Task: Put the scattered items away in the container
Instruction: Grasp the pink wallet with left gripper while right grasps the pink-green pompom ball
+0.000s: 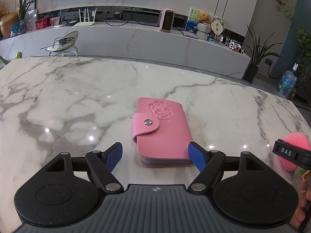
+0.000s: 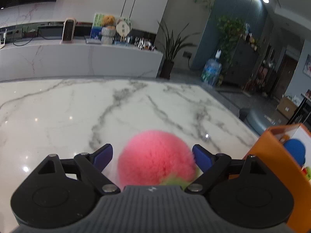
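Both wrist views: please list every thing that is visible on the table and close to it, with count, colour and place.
card wallet: one, pink, flat on the table, snapped shut, between the left gripper's open fingers.
fluffy ball: one, pink with some green, between the right gripper's open fingers.
box: one, orange, at the table's right edge, a blue thing inside.
table: one, white marble with grey veins.
left gripper: one, black with blue pads, open.
right gripper: one, black with blue pads, open.
hand: one, partly seen at the right edge of the left view.

My left tongs (image 1: 155, 156) and right tongs (image 2: 152, 158): black linkages, silver pivot screws, blue ribbed pads, grey ridged housing at six o'clock.
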Motion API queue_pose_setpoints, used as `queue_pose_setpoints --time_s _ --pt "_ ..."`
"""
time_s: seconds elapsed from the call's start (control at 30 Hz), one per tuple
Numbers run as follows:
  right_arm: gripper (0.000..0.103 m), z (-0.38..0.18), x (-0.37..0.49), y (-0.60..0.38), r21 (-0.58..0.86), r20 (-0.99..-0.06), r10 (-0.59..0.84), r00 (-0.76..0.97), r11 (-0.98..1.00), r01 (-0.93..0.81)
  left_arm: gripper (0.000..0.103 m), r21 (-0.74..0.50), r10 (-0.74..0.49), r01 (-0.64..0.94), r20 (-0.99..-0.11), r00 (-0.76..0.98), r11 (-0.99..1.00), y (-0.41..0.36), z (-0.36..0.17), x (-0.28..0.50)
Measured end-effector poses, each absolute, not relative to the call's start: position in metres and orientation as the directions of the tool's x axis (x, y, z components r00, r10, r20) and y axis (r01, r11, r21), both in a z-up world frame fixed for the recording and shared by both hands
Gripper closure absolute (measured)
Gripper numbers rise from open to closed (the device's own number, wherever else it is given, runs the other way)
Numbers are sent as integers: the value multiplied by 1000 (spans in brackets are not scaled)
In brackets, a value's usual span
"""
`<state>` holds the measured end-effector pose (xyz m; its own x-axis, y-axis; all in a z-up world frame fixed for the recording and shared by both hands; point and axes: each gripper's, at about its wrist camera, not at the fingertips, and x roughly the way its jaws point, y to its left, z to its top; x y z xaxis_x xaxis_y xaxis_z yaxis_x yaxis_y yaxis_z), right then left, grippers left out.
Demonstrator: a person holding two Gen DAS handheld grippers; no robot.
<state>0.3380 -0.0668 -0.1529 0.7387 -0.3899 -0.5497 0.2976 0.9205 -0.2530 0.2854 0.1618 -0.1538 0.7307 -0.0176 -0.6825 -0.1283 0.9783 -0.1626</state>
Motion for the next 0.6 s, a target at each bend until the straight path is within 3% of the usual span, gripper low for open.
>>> queue_pose_setpoints --time_s 0.1,0.23,0.6 --pt "18 -159 341 -72 -224 -584 -378 718 926 305 15 -157 -25 -113 -681 732 981 159 -154 288" --pt "44 -161 341 -71 -208 -593 -348 726 937 280 14 -149 -17 -119 -691 722 982 157 -157 298" --pt "48 -158 337 -47 -155 -603 -188 775 981 117 9 -111 18 -133 -696 718 985 150 -163 319"
